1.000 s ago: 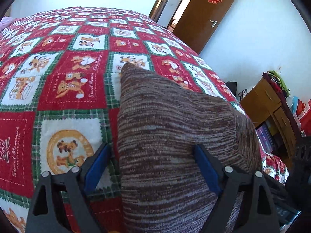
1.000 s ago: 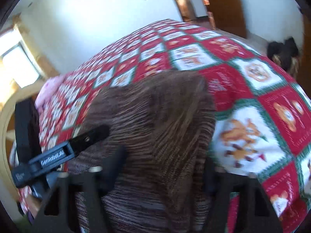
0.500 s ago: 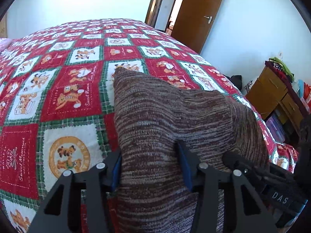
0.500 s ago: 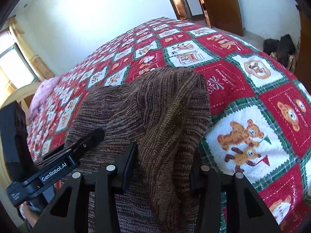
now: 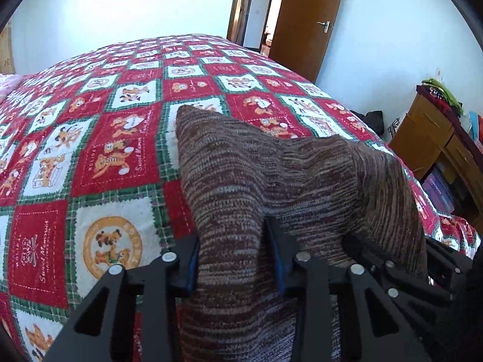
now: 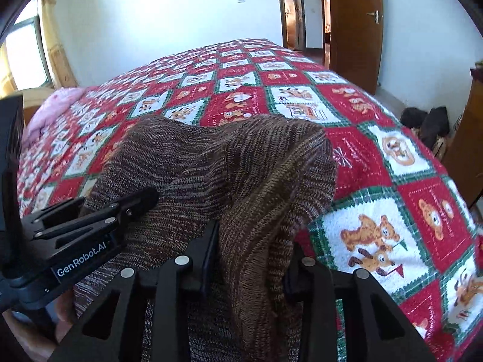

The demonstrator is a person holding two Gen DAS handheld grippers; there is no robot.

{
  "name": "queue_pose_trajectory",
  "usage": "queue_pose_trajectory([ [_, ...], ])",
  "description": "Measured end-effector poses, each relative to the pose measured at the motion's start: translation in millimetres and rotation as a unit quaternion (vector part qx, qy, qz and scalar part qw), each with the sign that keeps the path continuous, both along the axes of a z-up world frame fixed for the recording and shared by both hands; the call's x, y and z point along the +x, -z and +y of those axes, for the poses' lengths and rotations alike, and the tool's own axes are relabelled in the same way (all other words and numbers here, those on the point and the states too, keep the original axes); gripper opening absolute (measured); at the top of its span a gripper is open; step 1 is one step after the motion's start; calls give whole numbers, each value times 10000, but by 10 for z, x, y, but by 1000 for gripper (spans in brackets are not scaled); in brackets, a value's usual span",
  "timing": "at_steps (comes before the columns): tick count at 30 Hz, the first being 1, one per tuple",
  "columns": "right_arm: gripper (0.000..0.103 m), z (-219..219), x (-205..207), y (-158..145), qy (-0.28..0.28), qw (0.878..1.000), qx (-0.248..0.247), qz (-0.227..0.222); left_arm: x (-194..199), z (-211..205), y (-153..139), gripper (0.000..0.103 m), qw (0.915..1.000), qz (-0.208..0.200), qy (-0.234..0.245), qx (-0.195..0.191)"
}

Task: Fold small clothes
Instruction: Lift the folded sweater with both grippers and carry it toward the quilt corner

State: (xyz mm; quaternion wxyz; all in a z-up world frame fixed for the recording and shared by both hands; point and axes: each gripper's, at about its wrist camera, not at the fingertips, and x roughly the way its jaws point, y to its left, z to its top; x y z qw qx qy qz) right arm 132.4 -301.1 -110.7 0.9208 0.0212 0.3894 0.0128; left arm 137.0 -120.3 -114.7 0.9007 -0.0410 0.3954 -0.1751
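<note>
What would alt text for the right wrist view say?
The right hand-held gripper is shut on a fold of brown knit garment above a red teddy-bear quilt. The left hand-held gripper grips the same garment at left; a wooden door stands behind.

"GenRobot.AI" stands in white on the black body of the left gripper (image 6: 132, 205). On the quilt (image 5: 90, 138), red patches read "Sweet Memories" and "HOLIDAY". Beyond the quilt, the brown door (image 5: 305, 21) carries a red double-happiness character.
</note>
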Motion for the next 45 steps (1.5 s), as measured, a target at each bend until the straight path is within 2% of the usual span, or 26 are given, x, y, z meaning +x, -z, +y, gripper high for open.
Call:
queue_pose_trajectory([
  [3, 30, 16, -6, -34, 19, 10000, -53, 49, -35, 23, -67, 26, 10000, 39, -4, -8],
  [7, 28, 119, -67, -253, -43, 9999, -114, 20, -94, 148, -180, 24, 9996, 116, 3, -263],
  [10, 27, 201, -138, -387, -112, 9999, 114, -22, -164, 215, -250, 24, 9994, 162, -41, -295],
  [14, 27, 346, -269, -504, -196, 9992, 334, -50, -312, 268, -364, 24, 10000, -23, -27, -92],
  [20, 26, 445, -484, -538, -159, 9954, 945, 65, -467, 409, -480, 24, 10000, -74, 22, 8],
  [23, 26, 507, -607, -583, -165, 9940, 1085, 41, -545, 459, -508, 24, 10000, -83, 47, 25],
  [33, 25, 712, -1057, -790, -170, 9920, 1233, -195, -846, 612, -581, 23, 9997, -174, 157, -31],
  [38, 25, 765, -1285, -809, -134, 9908, 1321, -272, -995, 701, -581, 23, 9996, -178, 224, -85],
  [45, 25, 856, -1576, -804, -126, 9920, 1206, -336, -1207, 681, -576, 23, 9991, -242, 355, 40],
])
